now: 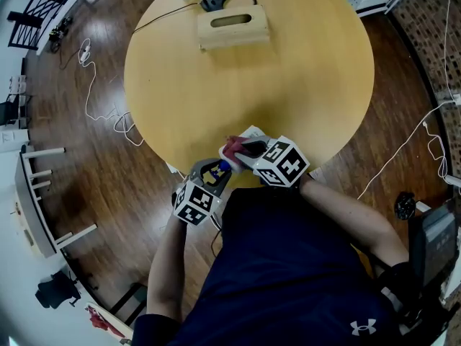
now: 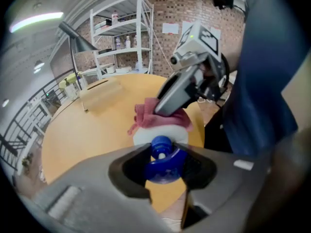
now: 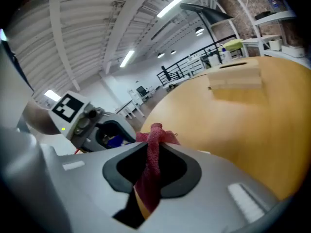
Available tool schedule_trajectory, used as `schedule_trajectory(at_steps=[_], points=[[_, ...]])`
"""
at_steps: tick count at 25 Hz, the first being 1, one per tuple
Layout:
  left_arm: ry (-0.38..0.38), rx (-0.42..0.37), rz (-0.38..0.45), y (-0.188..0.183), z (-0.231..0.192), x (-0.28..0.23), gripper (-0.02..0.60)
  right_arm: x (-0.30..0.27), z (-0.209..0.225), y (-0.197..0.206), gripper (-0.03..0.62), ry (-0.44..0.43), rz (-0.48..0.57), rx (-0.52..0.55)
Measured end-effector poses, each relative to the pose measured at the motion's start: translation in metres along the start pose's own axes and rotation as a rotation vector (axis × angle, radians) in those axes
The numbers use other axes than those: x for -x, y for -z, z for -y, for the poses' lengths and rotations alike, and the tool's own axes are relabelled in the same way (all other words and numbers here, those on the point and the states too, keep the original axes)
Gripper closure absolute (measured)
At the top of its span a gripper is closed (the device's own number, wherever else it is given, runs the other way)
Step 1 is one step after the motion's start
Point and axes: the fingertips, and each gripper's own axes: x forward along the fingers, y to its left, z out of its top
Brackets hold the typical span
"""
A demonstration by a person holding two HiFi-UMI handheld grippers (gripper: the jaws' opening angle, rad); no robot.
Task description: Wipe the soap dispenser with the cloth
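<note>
At the near edge of the round table (image 1: 288,71) I hold a white soap dispenser (image 2: 160,135) with a blue pump top (image 2: 163,154). My left gripper (image 2: 163,152) is shut on that blue top (image 1: 223,167). My right gripper (image 3: 154,142) is shut on a red cloth (image 3: 151,169), which hangs between its jaws. In the left gripper view the red cloth (image 2: 155,118) lies on the far side of the white bottle, pressed there by the right gripper (image 2: 167,108). In the head view the two grippers (image 1: 216,173) (image 1: 241,150) meet over the cloth (image 1: 234,147).
A wooden tissue box (image 1: 233,26) stands at the far side of the table, with a black lamp base (image 1: 220,2) behind it. White cables (image 1: 97,92) lie on the wooden floor to the left. Metal shelves (image 2: 124,38) stand beyond the table.
</note>
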Motion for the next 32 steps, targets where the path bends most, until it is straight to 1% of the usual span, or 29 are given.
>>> schedule_trajectory(at_steps=[2, 4, 6, 8, 9, 10, 13, 14, 16, 17, 19, 23, 26, 30, 32], points=[[-0.011, -0.027, -0.003, 0.001, 0.002, -0.001, 0.442, 0.007, 0.040, 0.011, 0.524, 0.101, -0.004, -0.070], [-0.019, -0.026, 0.009, 0.001, 0.003, 0.000, 0.442, 0.018, 0.077, 0.022, 0.525, 0.197, -0.016, -0.140], [-0.031, -0.048, 0.011, 0.002, 0.004, 0.000, 0.442, 0.026, 0.099, 0.029, 0.525, 0.250, -0.033, -0.189], [-0.045, -0.093, 0.000, 0.002, 0.004, -0.001, 0.442, 0.027, 0.099, 0.031, 0.525, 0.248, -0.053, -0.196], [-0.053, -0.119, -0.007, 0.002, 0.004, -0.001, 0.442, 0.025, 0.090, 0.028, 0.523, 0.229, -0.062, -0.180], [-0.060, -0.146, -0.014, 0.001, 0.005, 0.000, 0.442, 0.022, 0.074, 0.024, 0.523, 0.193, -0.066, -0.158], [-0.078, -0.229, -0.034, -0.003, 0.005, 0.000, 0.442, 0.010, 0.011, 0.004, 0.523, 0.035, -0.054, -0.077], [-0.083, -0.257, -0.042, -0.003, 0.006, 0.000, 0.442, 0.006, -0.007, -0.001, 0.523, -0.005, -0.051, -0.042], [-0.093, -0.308, -0.059, -0.003, 0.006, 0.000, 0.442, 0.000, -0.025, -0.006, 0.523, -0.046, -0.051, 0.007], [-0.098, -0.328, -0.066, -0.002, 0.006, -0.001, 0.442, -0.001, -0.025, -0.005, 0.523, -0.052, -0.049, 0.007], [-0.106, -0.360, -0.078, -0.001, 0.008, -0.001, 0.442, 0.001, -0.009, 0.000, 0.523, -0.033, -0.037, -0.046], [-0.120, -0.405, -0.083, -0.003, 0.009, 0.000, 0.442, 0.017, 0.058, 0.017, 0.525, 0.115, -0.004, -0.205], [-0.123, -0.415, -0.077, -0.006, 0.007, 0.000, 0.442, 0.025, 0.094, 0.026, 0.525, 0.185, 0.014, -0.300], [-0.117, -0.433, -0.082, -0.008, 0.005, -0.001, 0.440, 0.027, 0.108, 0.034, 0.525, 0.231, 0.018, -0.370], [-0.111, -0.437, -0.086, -0.008, 0.003, -0.002, 0.440, 0.028, 0.098, 0.030, 0.523, 0.256, -0.003, -0.351]])
